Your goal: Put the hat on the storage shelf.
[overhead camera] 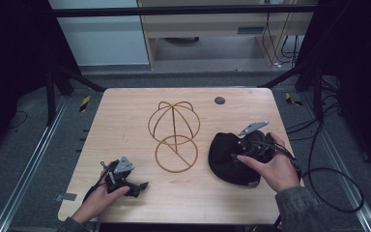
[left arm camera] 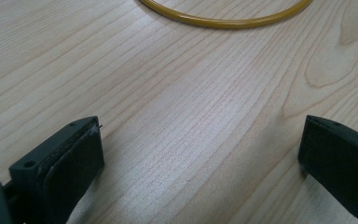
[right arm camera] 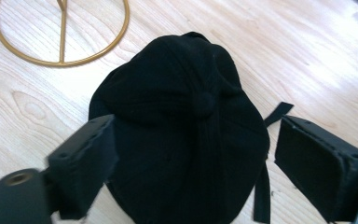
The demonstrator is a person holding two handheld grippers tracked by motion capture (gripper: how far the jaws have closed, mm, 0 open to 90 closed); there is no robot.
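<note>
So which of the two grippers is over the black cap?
The right gripper: its open jaws straddle the black cap. The left gripper rests open over bare table, near the gold wire stand.

Cap (overhead camera: 227,157) part hidden by right hand (overhead camera: 270,166); ring (left arm camera: 223,21) cut off at top.

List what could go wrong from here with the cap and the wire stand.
The right gripper has open jaws astride the soft black cap; closing may pinch only loose fabric, so it could slip. The cap's strap lies loose and may snag. The gold wire hat stand looks light and might tip if bumped.
</note>
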